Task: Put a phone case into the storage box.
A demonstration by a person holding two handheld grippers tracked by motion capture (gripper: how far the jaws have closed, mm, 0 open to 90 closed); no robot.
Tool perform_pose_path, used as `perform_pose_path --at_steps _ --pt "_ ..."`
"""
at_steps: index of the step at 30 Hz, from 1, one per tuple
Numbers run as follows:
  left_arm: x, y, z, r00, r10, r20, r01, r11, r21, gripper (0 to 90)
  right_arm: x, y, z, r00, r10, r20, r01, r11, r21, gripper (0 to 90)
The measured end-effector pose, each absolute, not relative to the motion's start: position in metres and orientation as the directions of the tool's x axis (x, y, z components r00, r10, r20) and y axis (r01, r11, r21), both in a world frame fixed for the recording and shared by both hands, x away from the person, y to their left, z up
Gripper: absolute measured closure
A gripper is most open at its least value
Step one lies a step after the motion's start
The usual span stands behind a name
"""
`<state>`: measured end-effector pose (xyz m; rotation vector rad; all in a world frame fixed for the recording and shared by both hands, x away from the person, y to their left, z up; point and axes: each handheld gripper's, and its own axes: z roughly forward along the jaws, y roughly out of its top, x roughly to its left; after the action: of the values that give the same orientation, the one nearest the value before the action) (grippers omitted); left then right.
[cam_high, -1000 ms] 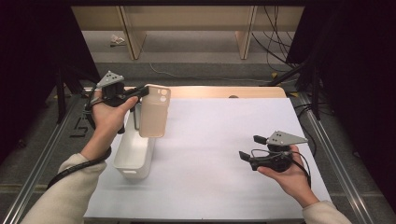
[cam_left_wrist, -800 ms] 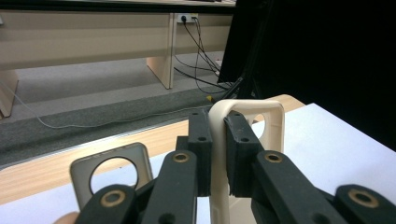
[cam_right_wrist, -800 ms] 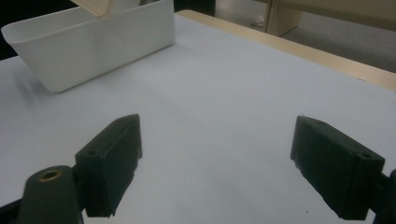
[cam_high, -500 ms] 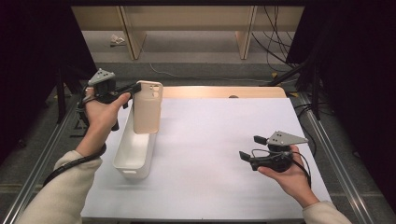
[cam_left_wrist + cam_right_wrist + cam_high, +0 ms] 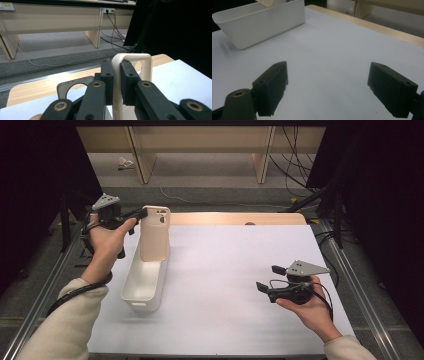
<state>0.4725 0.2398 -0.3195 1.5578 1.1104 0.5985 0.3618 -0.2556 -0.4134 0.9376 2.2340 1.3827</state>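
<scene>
A beige phone case (image 5: 154, 236) is held upright by its top edge, clamped between the jaws of the left gripper (image 5: 136, 215). In the left gripper view the two black pads (image 5: 107, 77) are seen pressed against either side of the thin case wall (image 5: 117, 82), with the rounded camera cut-out just past them. The case's long axis is kept close to vertical, and its lower end is dipped inside the far end of the white bin (image 5: 146, 277), which is taken here as the landmark. Whether the lower edge touches the bin floor cannot be told.

The bin's long axis is laid away from the person, so the case is stood across it rather than along it. If the case is meant to be laid or dropped into the bin, the move would probably turn on this: the case is directly over the bin's far end, and a lowering or a tilt toward the near end would be needed.

The left hand (image 5: 106, 240) is raised beside the bin's far left corner, with the forearm run along the bin's left side. The right gripper (image 5: 269, 279) is held well to the right of the bin, low over the white table sheet (image 5: 225, 270), with its jaws spread apart and nothing between them. The left hand is clearly the nearer.
</scene>
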Motion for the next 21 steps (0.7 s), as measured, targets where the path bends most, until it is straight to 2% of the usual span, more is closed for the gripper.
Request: perform_pose_path --at_steps 21 --pt "0.484 0.248 -0.319 0.413 0.894 -0.173 0.346 0.022 0.938 81.9 0.362 -0.256 -0.414 -0.719 0.693 0.05 0.352 0.301 0.886 17.5"
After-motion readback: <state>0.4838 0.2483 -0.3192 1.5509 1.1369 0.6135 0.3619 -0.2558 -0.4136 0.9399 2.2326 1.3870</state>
